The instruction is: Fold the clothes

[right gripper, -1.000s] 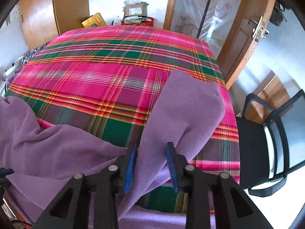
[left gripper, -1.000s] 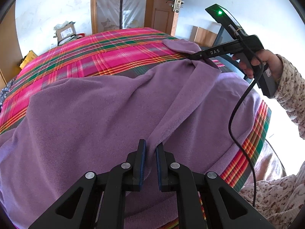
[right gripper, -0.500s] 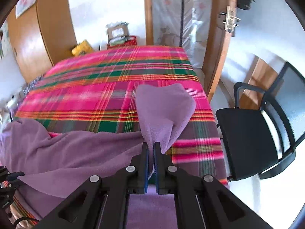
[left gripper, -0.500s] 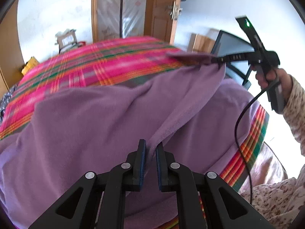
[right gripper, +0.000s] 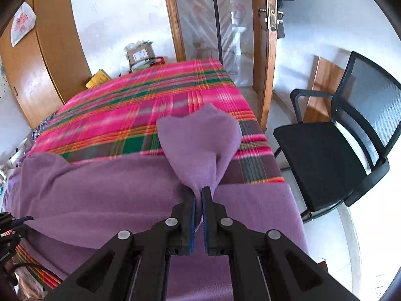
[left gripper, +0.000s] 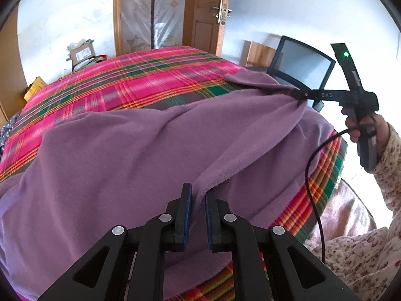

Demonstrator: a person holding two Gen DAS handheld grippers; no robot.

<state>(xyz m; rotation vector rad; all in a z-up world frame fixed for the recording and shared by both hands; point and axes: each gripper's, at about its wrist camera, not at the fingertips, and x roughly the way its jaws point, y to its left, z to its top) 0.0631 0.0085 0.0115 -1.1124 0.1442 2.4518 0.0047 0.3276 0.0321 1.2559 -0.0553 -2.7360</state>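
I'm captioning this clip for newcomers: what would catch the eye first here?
The purple fleece garment spread over the bright pink plaid bedcover, which fills most of both views. Both grippers pinch it: the left gripper at the near edge, the right gripper at a bunched corner beside the black chair.

Matte black plastic left gripper (left gripper: 198, 202) w/ blue pads, silver round screws on linkage arms. Black pistol-grip right gripper (right gripper: 199, 200), same build; white "DAS" lettering, green LED on top, black cable trailing. Cream floral-print sleeve (left gripper: 391, 155) on right arm.
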